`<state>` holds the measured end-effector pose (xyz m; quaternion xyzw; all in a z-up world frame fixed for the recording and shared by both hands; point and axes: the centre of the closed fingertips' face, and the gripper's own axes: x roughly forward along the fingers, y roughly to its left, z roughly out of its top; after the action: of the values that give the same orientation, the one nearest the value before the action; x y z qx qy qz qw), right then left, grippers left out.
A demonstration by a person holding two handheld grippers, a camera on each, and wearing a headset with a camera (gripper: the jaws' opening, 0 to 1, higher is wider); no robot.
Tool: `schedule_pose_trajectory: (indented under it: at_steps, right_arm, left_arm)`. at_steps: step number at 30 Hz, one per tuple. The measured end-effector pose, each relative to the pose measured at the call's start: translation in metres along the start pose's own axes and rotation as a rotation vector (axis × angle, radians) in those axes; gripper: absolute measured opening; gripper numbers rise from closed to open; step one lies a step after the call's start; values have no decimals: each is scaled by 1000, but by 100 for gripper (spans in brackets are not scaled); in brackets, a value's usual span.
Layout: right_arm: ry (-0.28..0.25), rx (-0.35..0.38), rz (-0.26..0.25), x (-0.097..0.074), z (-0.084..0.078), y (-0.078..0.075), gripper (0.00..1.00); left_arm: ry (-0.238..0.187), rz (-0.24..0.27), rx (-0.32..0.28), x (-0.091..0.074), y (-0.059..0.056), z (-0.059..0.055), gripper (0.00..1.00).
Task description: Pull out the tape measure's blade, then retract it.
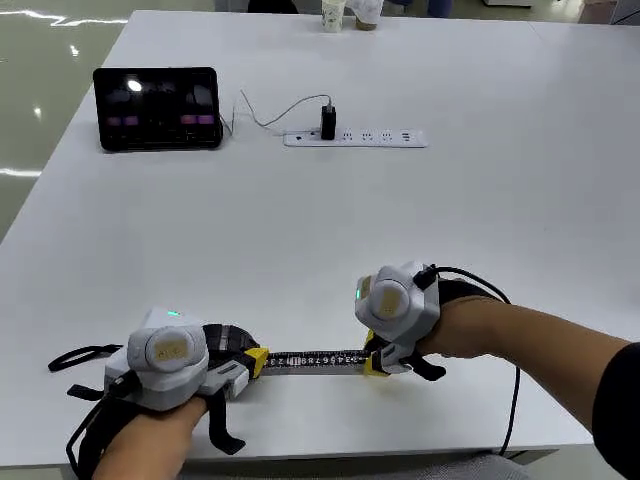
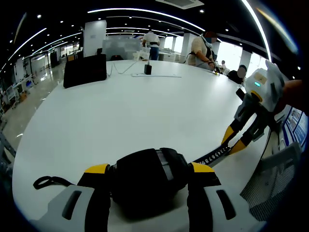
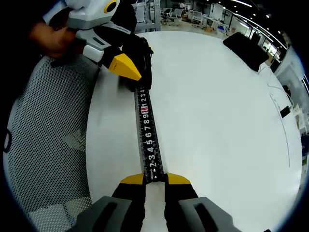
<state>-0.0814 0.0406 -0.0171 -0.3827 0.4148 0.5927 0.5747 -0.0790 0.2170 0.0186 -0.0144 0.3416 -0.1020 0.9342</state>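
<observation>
A black tape measure case sits between the yellow-tipped jaws of my left gripper, which is shut on it near the table's front edge. Its black blade with white numbers runs out flat over the table to my right gripper, whose jaws are shut on the blade's end. In the head view the blade spans the short gap between the left gripper and the right gripper. A black wrist strap trails from the case.
A white table carries a dark tablet at the back left and a white power strip with a black charger and cable at the back middle. Cups stand at the far edge. A mesh chair lies below the near edge.
</observation>
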Motion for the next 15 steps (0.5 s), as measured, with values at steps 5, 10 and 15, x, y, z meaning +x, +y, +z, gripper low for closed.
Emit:
schedule_pose_trajectory:
  at_steps: [5,10,15]
  right_arm:
    - [-1,0,2,0,2,0,11]
    - [-5,-1,-1,1,3,0,11]
    - [-12,1,-2,2,5,1,11]
  left_arm:
    - [0,0,0,0,0,0,59]
    - [0,1,0,0,0,0,59]
    - [0,1,0,0,0,0,59]
